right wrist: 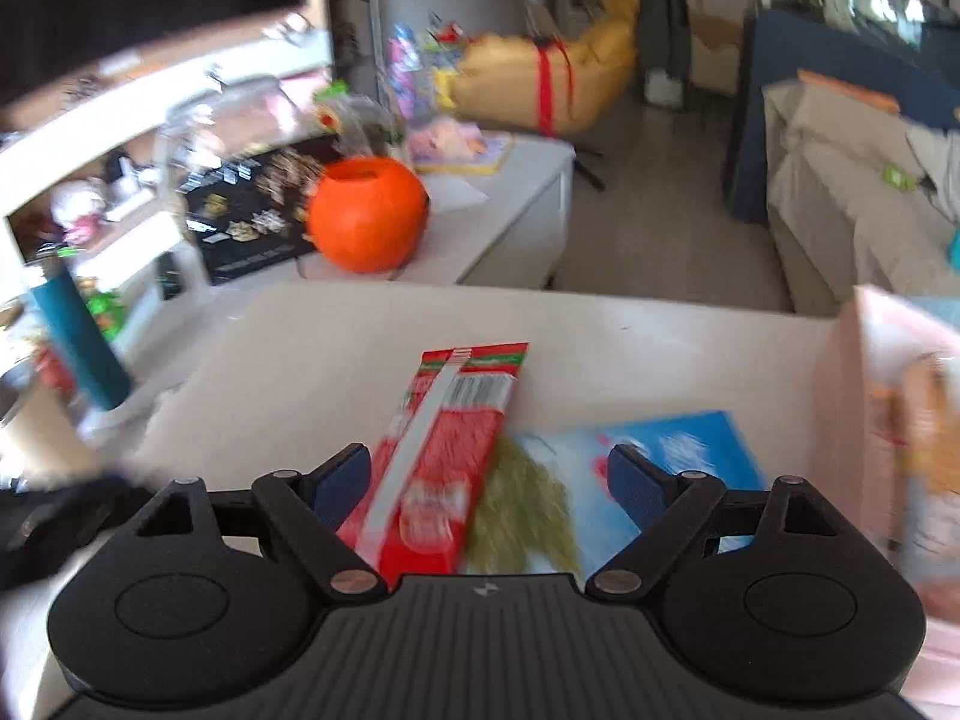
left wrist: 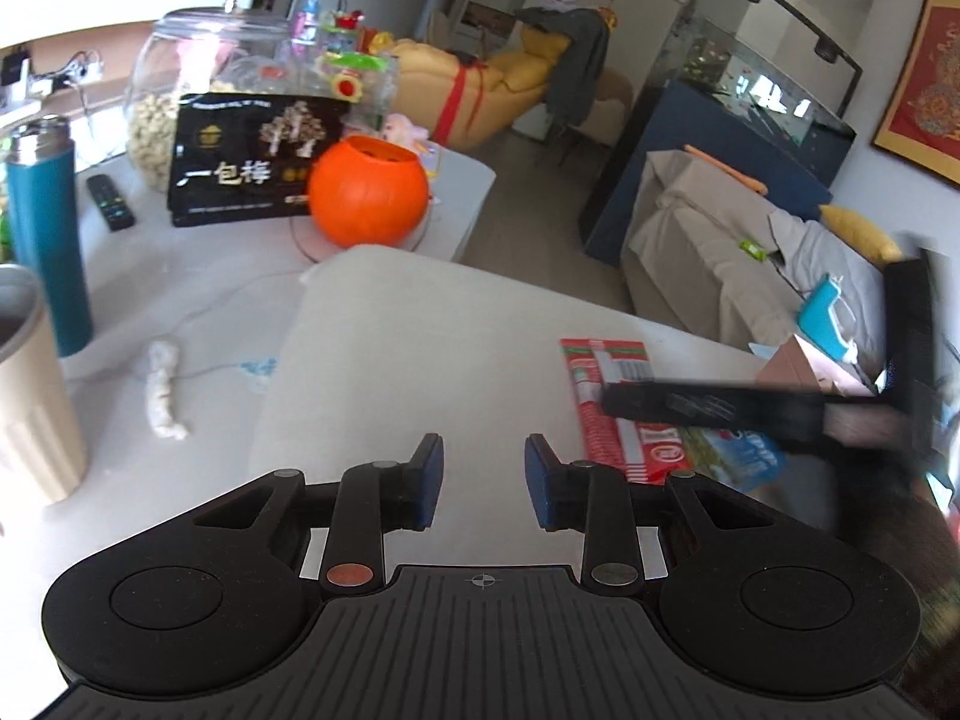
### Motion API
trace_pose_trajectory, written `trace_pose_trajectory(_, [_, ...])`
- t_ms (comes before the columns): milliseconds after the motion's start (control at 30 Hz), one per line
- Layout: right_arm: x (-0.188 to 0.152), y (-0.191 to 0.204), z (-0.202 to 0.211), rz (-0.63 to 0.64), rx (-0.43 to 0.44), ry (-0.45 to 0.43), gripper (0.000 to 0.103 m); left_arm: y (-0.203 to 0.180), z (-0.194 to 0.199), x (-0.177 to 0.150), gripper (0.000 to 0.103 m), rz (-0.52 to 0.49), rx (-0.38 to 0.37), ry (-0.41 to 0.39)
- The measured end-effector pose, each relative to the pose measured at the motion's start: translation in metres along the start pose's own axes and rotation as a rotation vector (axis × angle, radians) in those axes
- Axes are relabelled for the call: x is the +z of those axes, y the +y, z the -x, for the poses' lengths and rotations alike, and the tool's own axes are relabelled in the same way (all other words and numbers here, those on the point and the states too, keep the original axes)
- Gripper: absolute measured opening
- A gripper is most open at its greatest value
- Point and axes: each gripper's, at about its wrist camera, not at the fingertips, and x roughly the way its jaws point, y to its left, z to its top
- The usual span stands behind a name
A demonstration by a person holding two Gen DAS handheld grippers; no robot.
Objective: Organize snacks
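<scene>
A red snack packet [right wrist: 447, 450] lies on a pale board [right wrist: 336, 354], partly over a blue and green packet [right wrist: 678, 450]. My right gripper [right wrist: 489, 489] is open wide just above them, the red packet between its fingers, not gripped. In the left wrist view the same red packet [left wrist: 606, 384] lies at the right with the right gripper [left wrist: 714, 405] blurred over it. My left gripper [left wrist: 484, 483] is open and empty above the bare board [left wrist: 420, 348]. An orange pumpkin bowl [left wrist: 367, 192] and a black snack bag [left wrist: 240, 162] stand further back.
A teal bottle [left wrist: 45, 240], a beige cup [left wrist: 30, 396], a remote [left wrist: 111, 201], a glass jar of nuts [left wrist: 174, 84] and a white scrap [left wrist: 163, 390] sit at the left. A pink box [right wrist: 900, 420] stands at the right. A sofa [left wrist: 750, 264] lies beyond the table.
</scene>
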Motion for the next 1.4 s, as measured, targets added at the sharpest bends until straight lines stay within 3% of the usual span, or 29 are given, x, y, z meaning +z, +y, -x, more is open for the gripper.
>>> trace_pose_trajectory(67, [0.009, 0.01, -0.026, -0.001, 0.009, 0.041, 0.086, 0.006, 0.005, 0.001, 0.033, 0.024, 0.001, -0.014])
trace_pose_trajectory(167, [0.009, 0.043, -0.036, 0.186, -0.037, 0.039, 0.061, 0.01, 0.009, 0.003, 0.033, 0.044, 0.012, -0.049])
trace_pose_trajectory(267, [-0.01, 0.062, -0.014, 0.331, -0.037, 0.031, 0.051, 0.007, 0.006, 0.005, 0.033, 0.05, 0.007, -0.044])
trace_pose_trajectory(433, [-0.052, 0.033, 0.046, 0.255, 0.134, 0.123, 0.047, -0.029, -0.009, 0.003, 0.033, -0.08, -0.098, 0.008])
trace_pose_trajectory(567, [-0.092, -0.012, 0.095, 0.176, 0.119, 0.117, 0.046, -0.082, -0.028, -0.001, 0.033, -0.244, -0.197, 0.074])
trace_pose_trajectory(633, [-0.11, -0.033, 0.115, 0.144, 0.083, 0.089, 0.046, -0.113, -0.035, -0.001, 0.033, -0.306, -0.205, 0.086])
trace_pose_trajectory(733, [-0.132, -0.061, 0.137, 0.114, -0.054, 0.039, 0.046, -0.159, -0.046, 0.0, 0.033, -0.351, -0.217, 0.099])
trace_pose_trajectory(867, [-0.149, -0.104, 0.152, -0.019, -0.117, 0.007, 0.048, -0.22, -0.065, -0.007, 0.033, -0.428, -0.166, 0.128])
trace_pose_trajectory(933, [-0.156, -0.121, 0.152, -0.06, -0.205, -0.016, 0.055, -0.246, -0.077, -0.016, 0.035, -0.517, -0.126, 0.127])
trace_pose_trajectory(1000, [-0.162, -0.134, 0.152, -0.099, -0.249, -0.044, 0.069, -0.264, -0.085, -0.03, 0.028, -0.601, -0.076, 0.122])
trace_pose_trajectory(1033, [-0.165, -0.14, 0.152, -0.118, -0.257, -0.051, 0.069, -0.271, -0.089, -0.036, 0.026, -0.64, -0.049, 0.12])
trace_pose_trajectory(1200, [-0.175, -0.156, 0.158, -0.199, -0.222, -0.08, 0.074, -0.261, -0.099, -0.053, 0.031, -0.699, -0.027, 0.18])
trace_pose_trajectory(1267, [-0.173, -0.158, 0.152, -0.213, -0.207, -0.079, 0.076, -0.253, -0.097, -0.053, 0.032, -0.703, -0.031, 0.169])
trace_pose_trajectory(1400, [-0.168, -0.161, 0.147, -0.201, -0.208, -0.074, 0.078, -0.233, -0.094, -0.045, 0.032, -0.722, 0.037, 0.158])
